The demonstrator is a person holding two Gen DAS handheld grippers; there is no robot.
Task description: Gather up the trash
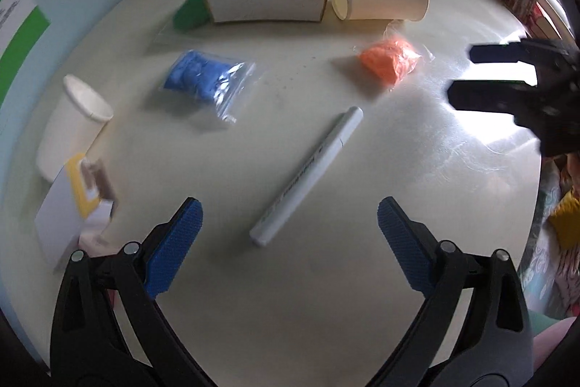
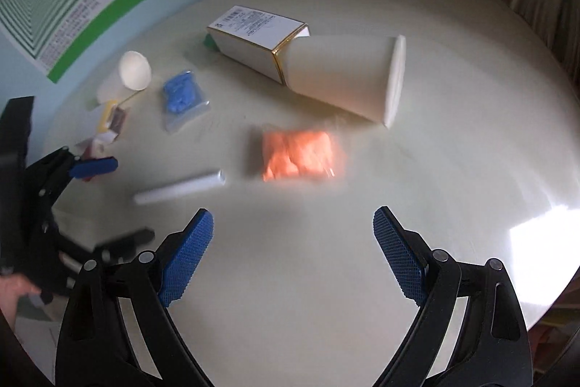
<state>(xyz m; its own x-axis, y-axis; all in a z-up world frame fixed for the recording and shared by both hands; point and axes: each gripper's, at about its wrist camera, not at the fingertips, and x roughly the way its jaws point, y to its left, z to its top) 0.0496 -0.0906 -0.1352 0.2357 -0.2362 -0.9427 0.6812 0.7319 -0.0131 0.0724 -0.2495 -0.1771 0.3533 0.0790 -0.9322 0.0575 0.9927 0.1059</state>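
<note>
Left wrist view: a white marker pen (image 1: 308, 175) lies slantwise on the cream table (image 1: 326, 296), just ahead of the left gripper (image 1: 290, 223), whose jaws are spread wide and empty. The right gripper (image 2: 293, 234), equally released, hangs above an orange packet (image 2: 299, 155). Judging by this, each should descend square over its item, pads straddling the narrow width, before squeezing. No bin is visible.

Orange bag (image 2: 299, 155) lies beyond the right gripper's (image 2: 293, 252) spread fingers (image 2: 188, 256).
</note>
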